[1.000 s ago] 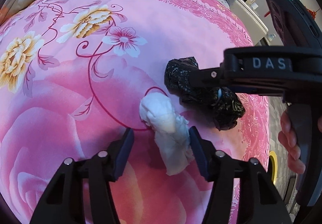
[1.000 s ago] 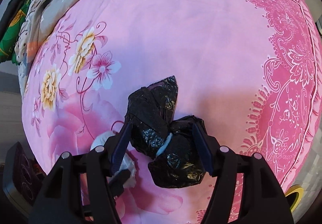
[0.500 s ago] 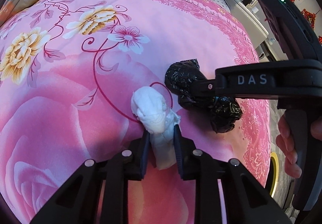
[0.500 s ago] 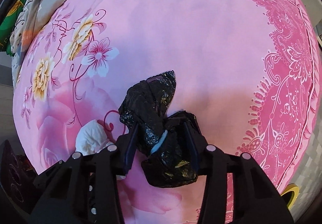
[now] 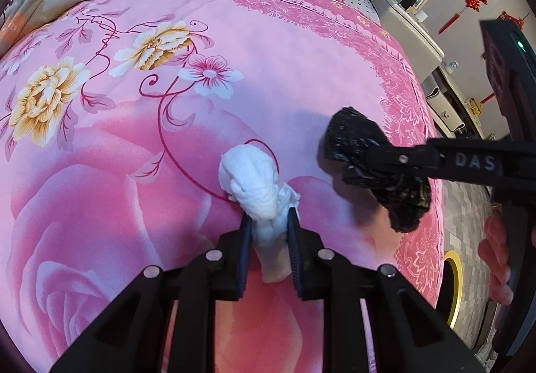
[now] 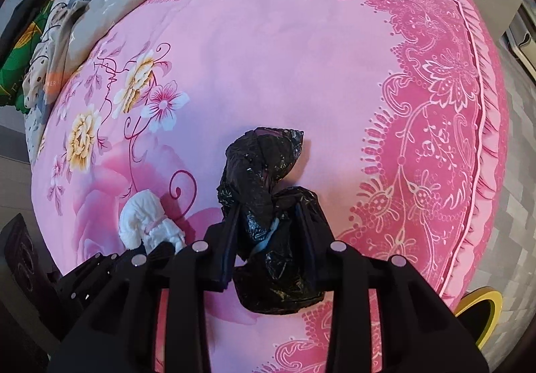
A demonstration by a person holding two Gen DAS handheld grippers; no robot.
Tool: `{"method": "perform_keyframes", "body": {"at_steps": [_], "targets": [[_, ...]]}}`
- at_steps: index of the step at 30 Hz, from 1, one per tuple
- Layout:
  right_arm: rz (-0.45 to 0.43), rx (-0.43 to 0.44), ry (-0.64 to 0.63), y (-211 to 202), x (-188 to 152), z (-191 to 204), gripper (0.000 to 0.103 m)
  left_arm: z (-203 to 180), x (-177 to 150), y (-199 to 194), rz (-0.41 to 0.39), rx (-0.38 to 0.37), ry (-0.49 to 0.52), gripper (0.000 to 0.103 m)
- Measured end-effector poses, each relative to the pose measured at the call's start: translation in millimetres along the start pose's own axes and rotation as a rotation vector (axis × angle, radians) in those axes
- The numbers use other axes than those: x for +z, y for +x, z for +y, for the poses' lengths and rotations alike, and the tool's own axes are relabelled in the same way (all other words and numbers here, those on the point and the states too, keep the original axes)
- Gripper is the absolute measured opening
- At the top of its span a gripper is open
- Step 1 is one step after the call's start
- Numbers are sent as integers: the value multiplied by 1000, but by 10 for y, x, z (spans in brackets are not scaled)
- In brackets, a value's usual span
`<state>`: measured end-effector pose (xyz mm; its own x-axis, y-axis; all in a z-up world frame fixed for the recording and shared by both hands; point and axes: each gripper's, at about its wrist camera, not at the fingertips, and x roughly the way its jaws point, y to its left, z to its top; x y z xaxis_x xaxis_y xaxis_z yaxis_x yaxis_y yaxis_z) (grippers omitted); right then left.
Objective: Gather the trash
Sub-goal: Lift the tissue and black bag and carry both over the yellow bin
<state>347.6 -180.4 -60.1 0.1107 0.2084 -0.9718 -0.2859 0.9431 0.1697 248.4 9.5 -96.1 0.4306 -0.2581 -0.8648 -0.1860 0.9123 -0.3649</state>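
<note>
**Handheld grippers: construction and markings**

Left gripper (image 5: 268,232): matte black plastic, two angular finger arms, ribbed inner pads, four round silver screw heads. Right gripper (image 6: 268,232): identical build and screws. Seen from the left wrist view, its side bears white letters "DAS" and a small green indicator light on the body.
</note>
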Motion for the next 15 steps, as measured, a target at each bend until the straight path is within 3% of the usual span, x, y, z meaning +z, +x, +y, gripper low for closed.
{"method": "perform_keyframes", "body": {"at_steps": [7, 15], "targets": [[-36, 8, 67, -374, -304, -271, 32, -136, -53, -178, 6, -15, 12, 19], [-110, -2, 135, -945, -791, -717, 32, -652, -164, -459, -9, -48, 106, 19]]}}
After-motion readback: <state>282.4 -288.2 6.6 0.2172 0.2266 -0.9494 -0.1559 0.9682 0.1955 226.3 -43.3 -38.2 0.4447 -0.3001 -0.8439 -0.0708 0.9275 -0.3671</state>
